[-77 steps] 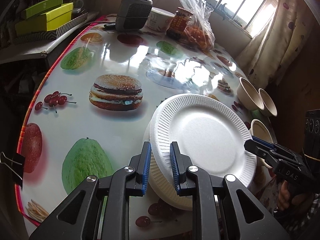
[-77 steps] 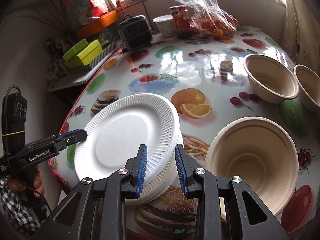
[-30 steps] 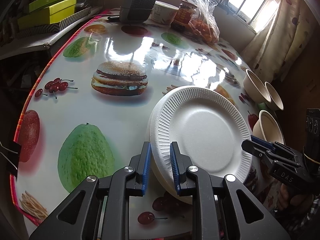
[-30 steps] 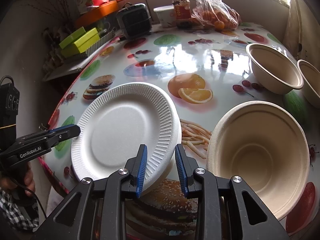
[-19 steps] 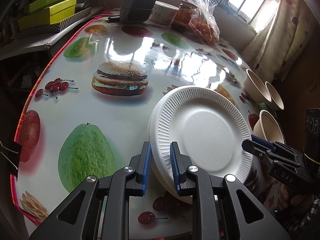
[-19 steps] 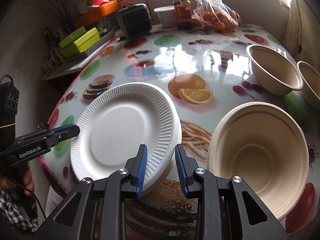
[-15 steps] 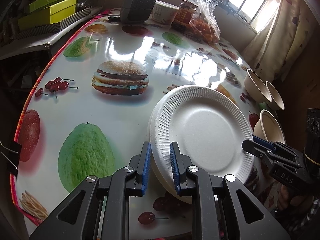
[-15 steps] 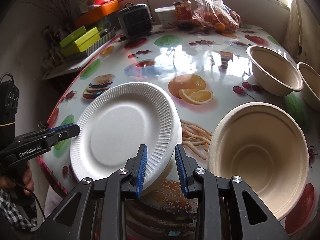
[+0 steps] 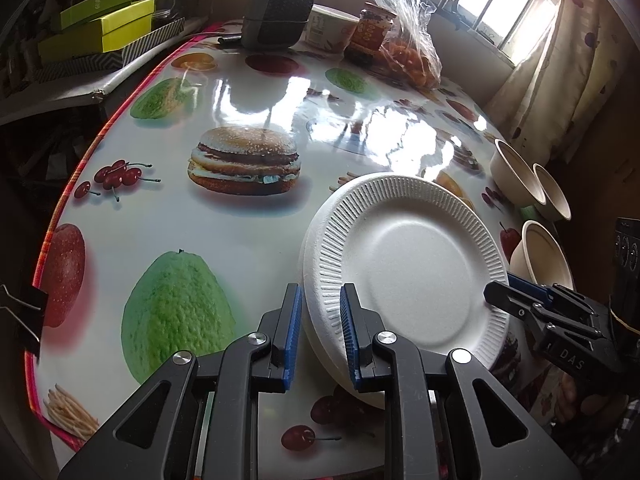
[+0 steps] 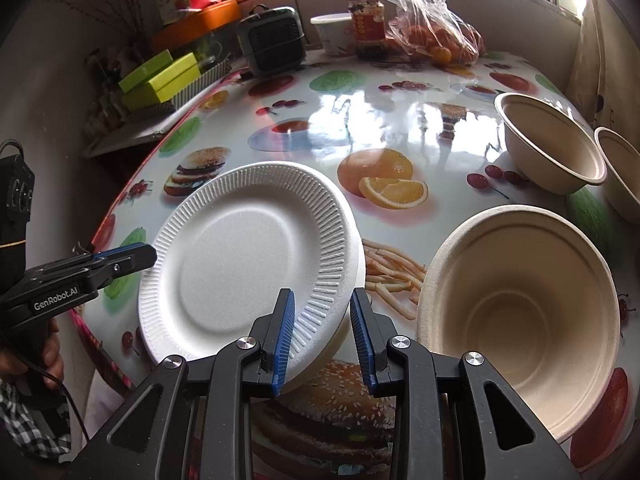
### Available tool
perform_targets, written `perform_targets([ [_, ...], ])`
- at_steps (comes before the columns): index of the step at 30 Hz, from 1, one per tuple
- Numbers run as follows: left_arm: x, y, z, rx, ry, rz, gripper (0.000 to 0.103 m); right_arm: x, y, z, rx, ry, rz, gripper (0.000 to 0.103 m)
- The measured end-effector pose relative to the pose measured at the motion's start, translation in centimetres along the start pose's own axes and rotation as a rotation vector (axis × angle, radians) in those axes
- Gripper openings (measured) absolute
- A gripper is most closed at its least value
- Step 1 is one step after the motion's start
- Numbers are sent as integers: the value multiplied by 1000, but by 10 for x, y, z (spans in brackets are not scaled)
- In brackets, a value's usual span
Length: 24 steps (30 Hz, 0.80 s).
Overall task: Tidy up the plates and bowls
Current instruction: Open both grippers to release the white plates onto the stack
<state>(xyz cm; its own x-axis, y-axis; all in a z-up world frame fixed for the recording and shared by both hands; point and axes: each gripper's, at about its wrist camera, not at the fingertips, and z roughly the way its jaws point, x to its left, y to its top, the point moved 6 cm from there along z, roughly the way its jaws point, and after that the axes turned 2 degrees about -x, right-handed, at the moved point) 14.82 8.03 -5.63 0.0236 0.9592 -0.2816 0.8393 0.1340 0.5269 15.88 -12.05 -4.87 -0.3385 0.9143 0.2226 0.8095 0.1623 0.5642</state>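
A stack of white foam plates (image 9: pixel 404 264) (image 10: pixel 248 256) sits low over the table's near edge, held from two sides. My left gripper (image 9: pixel 320 328) is shut on the stack's ribbed rim, its blue pads above and below it. My right gripper (image 10: pixel 323 336) is shut on the opposite rim. Each gripper shows in the other's view: the right gripper (image 9: pixel 516 300) and the left gripper (image 10: pixel 136 256). A beige bowl (image 10: pixel 516 312) (image 9: pixel 540 256) stands just right of the plates. Two more beige bowls (image 10: pixel 552 148) (image 10: pixel 620 172) stand farther back on the right.
The glossy table (image 9: pixel 168 216) has a food-print cover. At its far end stand a dark small appliance (image 9: pixel 276 12), a white tub (image 10: pixel 332 32), a jar (image 10: pixel 366 24) and a plastic bag of oranges (image 10: pixel 432 40). Green boxes (image 9: pixel 96 28) lie beside the table's left edge.
Early on, both grippers and the plate stack shifted slightly over the table. In the last second nothing has moved; both grips are unchanged.
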Motion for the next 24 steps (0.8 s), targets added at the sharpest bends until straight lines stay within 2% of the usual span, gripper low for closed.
perform_targets([
  [11,0,1,-1,-5,18,2,26,2,-1,0,-3,-2,-3,28],
  [15,0,1,-2,-9,16,2,33,0,0,-1,-7,-3,-7,35],
  [24,-1,2,-1,-9,13,-1,35,-2,2,-7,-32,-19,-30,50],
])
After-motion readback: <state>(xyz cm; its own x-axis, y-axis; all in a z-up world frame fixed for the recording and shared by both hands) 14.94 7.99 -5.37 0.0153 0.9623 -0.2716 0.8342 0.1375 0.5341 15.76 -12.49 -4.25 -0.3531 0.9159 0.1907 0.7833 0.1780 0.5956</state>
